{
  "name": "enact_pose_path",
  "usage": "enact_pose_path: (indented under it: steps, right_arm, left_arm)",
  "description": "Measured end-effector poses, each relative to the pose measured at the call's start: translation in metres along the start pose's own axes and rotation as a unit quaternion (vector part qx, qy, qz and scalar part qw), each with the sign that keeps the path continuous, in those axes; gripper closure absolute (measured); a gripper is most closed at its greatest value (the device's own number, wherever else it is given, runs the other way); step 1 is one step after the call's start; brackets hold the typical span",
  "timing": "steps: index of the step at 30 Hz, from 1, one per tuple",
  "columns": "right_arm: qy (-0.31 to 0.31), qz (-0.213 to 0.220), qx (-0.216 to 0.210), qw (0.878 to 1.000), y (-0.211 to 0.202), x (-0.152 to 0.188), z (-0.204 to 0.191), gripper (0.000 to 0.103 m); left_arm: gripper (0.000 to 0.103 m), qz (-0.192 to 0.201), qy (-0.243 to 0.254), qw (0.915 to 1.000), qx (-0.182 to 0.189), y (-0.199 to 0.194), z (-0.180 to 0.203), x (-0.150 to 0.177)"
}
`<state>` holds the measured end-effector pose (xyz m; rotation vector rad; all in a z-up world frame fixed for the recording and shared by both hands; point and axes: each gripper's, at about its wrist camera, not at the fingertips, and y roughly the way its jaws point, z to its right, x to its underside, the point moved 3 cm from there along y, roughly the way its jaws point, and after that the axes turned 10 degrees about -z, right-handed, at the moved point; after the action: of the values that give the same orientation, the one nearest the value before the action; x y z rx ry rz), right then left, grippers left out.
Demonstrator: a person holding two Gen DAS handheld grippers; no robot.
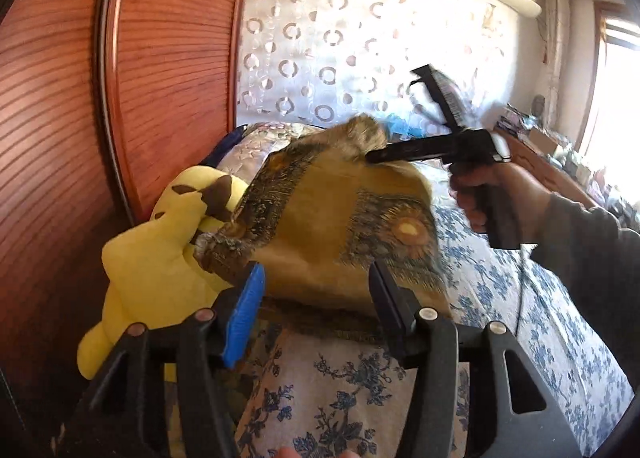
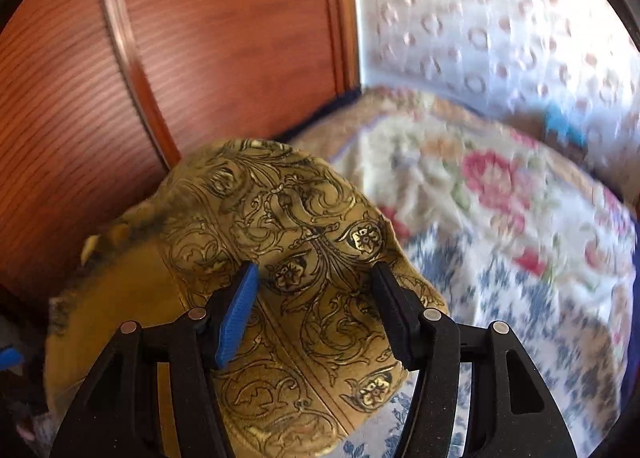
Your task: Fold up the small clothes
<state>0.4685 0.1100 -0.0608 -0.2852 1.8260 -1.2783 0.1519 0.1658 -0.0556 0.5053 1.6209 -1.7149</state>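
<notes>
Left wrist view: the mustard-yellow printed cloth with dark ornamental borders and a fringed edge (image 1: 340, 218) lies heaped on the blue-floral white bedspread (image 1: 500, 290), toward the bed's left side, against a yellow plush toy with brown-tipped ears (image 1: 160, 258) that sits by the reddish wooden wardrobe (image 1: 100, 98). The left gripper (image 1: 316, 290) has its jaws about half apart; the cloth's near edge lies just ahead of them and below, and neither pad presses on it. Across the heap, a hand (image 1: 500, 198) carries the right gripper (image 1: 404, 130), with one finger reaching onto the raised far part of the cloth.

Right wrist view: right gripper (image 2: 316, 290), jaws about half apart over the scrollwork face of the cloth (image 2: 280, 226). Fabric shows between the fingers, but no pinch is visible.

Handling, as judged: thin, light and limp. It drapes and humps under its own folds, so it will sag from any single hold. The surface looks slightly glossy and may slip between the pads. It is not fragile.

Where to hold: two adjacent corners along the dark border, one per gripper, with the hem bunched deep in the jaws. Avoid the loose fringe.

Risk: lifting could snag the plush toy, since it touches the cloth's left edge.
</notes>
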Motion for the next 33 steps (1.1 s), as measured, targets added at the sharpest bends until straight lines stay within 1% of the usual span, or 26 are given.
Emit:
enact_pose_path:
  steps: [2, 5, 8, 10, 12, 15, 20, 21, 23, 29, 33]
  right_arm:
    - [0.008, 0.007, -0.001, 1.000, 0.001, 0.003, 0.002, 0.043]
    - [0.017, 0.022, 0.007, 1.000, -0.016, 0.009, 0.002, 0.043]
    - [0.015, 0.034, 0.019, 0.999, -0.047, 0.019, -0.002, 0.043]
    - [0.016, 0.052, 0.028, 0.998, -0.079, 0.037, -0.006, 0.043]
    - [0.011, 0.070, 0.033, 0.997, -0.109, 0.057, -0.011, 0.043]
    - [0.011, 0.093, 0.054, 0.994, -0.155, 0.099, -0.019, 0.043]
    - [0.035, 0.129, 0.080, 0.988, -0.220, 0.172, -0.026, 0.035]
    - [0.042, 0.135, 0.085, 0.986, -0.230, 0.184, -0.026, 0.034]
    - [0.050, 0.145, 0.093, 0.984, -0.248, 0.207, -0.028, 0.028]
    - [0.077, 0.174, 0.134, 0.973, -0.302, 0.266, -0.031, 0.019]
    - [0.103, 0.195, 0.152, 0.963, -0.337, 0.300, -0.031, 0.017]
  left_arm:
    - [0.049, 0.002, 0.008, 1.0000, -0.003, -0.005, 0.003, -0.001]
    - [0.049, 0.009, 0.015, 0.9998, -0.003, -0.014, 0.008, -0.002]
    - [0.049, 0.013, 0.019, 0.9997, -0.005, -0.022, 0.016, -0.004]
    - [0.049, 0.014, 0.025, 0.9996, -0.004, -0.026, 0.024, -0.003]
    - [0.049, 0.017, 0.034, 0.9993, 0.002, -0.032, 0.035, -0.002]
    - [0.049, 0.025, 0.050, 0.9984, 0.006, -0.042, 0.053, 0.002]
    - [0.049, 0.034, 0.071, 0.9968, 0.011, -0.059, 0.085, 0.006]
    - [0.049, 0.037, 0.074, 0.9965, 0.012, -0.063, 0.091, 0.008]
    - [0.049, 0.039, 0.076, 0.9963, 0.014, -0.070, 0.100, 0.010]
    - [0.049, 0.054, 0.087, 0.9945, 0.018, -0.092, 0.127, 0.013]
    - [0.049, 0.060, 0.091, 0.9939, 0.018, -0.104, 0.143, 0.013]
